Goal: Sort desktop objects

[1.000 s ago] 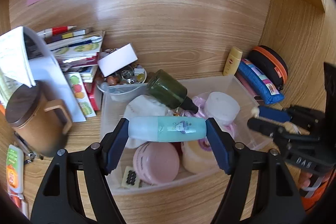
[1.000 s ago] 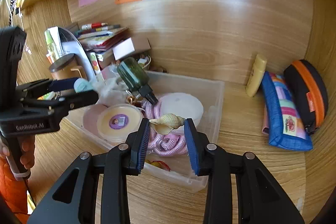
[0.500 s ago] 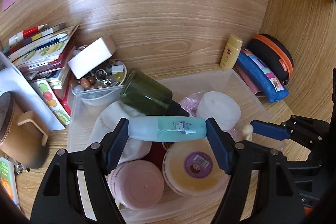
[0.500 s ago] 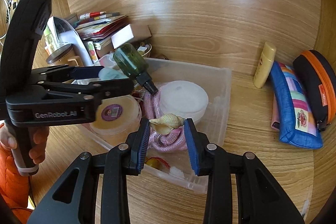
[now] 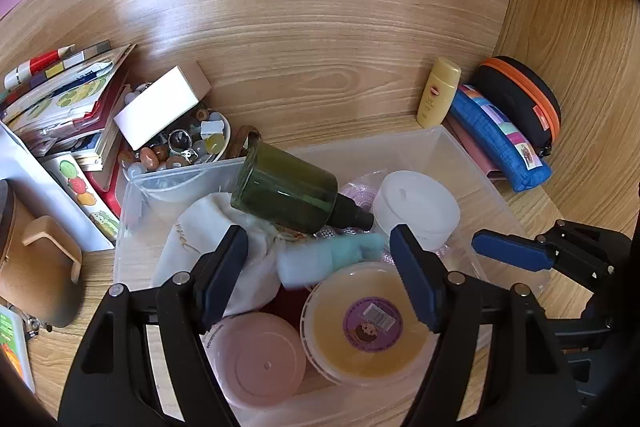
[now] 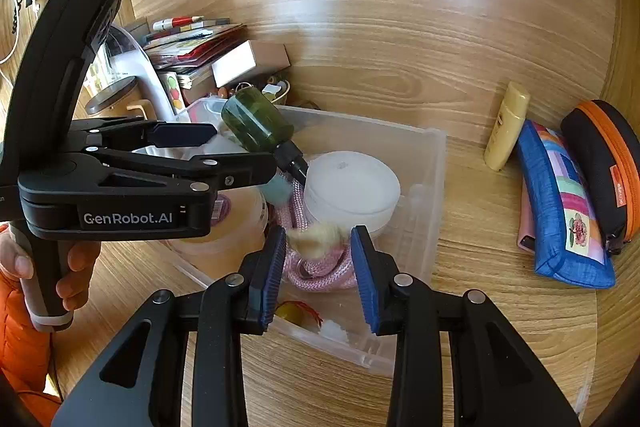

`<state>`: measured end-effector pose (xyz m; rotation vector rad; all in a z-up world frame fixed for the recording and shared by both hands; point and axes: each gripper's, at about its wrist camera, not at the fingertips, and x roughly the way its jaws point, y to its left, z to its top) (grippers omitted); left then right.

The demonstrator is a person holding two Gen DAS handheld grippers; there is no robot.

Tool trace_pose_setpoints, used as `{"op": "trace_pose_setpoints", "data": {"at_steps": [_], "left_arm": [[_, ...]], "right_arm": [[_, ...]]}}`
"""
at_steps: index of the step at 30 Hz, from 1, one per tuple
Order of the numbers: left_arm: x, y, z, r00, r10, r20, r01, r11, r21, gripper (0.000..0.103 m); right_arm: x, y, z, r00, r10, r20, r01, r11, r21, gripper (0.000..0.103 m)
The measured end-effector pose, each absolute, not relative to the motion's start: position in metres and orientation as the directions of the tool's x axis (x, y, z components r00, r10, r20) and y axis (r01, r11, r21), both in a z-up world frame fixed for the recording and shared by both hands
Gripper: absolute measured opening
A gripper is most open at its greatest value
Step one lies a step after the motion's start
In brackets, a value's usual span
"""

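A clear plastic bin [image 5: 460, 143] holds a dark green bottle [image 5: 288, 191], a white round jar [image 5: 416, 203], a yellow tub [image 5: 368, 323], a pink tub [image 5: 256, 359], a white cloth [image 5: 200, 239] and pink rope [image 6: 320, 271]. My left gripper [image 5: 320, 267] stands open above the bin. A teal bottle [image 5: 332, 259] is blurred and tilted below its pads, touching neither. My right gripper [image 6: 318, 259] hangs over the bin's right part. A small shell [image 6: 316, 239] is blurred between its pads and sits slightly lower, loose.
Left of the bin stand a bowl of beads [image 5: 172, 151], stacked books [image 5: 68, 99] and a wooden mug [image 5: 36, 275]. To the right lie a yellow tube [image 5: 436, 93], a blue pouch [image 5: 500, 143] and a black case [image 5: 520, 99]. Wooden walls close the back and right.
The left gripper moved over the bin, then the teal bottle left its pads and is dropping. The shell, sharp before, now blurs and sinks between the right pads.
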<state>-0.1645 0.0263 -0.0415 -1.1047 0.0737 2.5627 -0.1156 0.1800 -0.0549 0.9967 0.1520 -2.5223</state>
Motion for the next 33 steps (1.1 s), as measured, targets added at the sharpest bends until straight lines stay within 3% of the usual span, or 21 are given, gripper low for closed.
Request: {"op": "trace_pose_setpoints", "data": {"at_steps": [6,13,21,25,33], "left_arm": [[-0.161,0.021,-0.033,-0.647,0.294,-0.704,-0.325,-0.941,-0.094,0.074],[-0.150,0.014,-0.022,-0.680,0.269,-0.682,-0.300,-0.951,-0.076,0.084],[-0.127,0.001,-0.006,-0.727,0.226,-0.649,-0.254,-0.966,-0.052,0.095],[-0.108,-0.002,0.000,-0.754,0.190,-0.629,-0.234,-0.972,-0.013,0.095],[-0.056,-0.006,0.019,-0.828,0.146,-0.542,-0.195,-0.980,0.033,0.100]], "right_arm": [[-0.113,0.179,-0.049,-0.674,-0.343,-0.654,0.419,-0.907,0.044,0.046],[-0.107,0.181,-0.040,-0.701,-0.329,-0.633,0.405,-0.914,0.026,0.057],[-0.093,0.189,-0.025,-0.749,-0.295,-0.593,0.364,-0.931,0.004,0.082],[-0.085,0.192,-0.018,-0.756,-0.292,-0.586,0.354,-0.935,0.009,0.084],[-0.061,0.196,-0.006,-0.770,-0.300,-0.564,0.340,-0.940,0.036,0.101]]}}
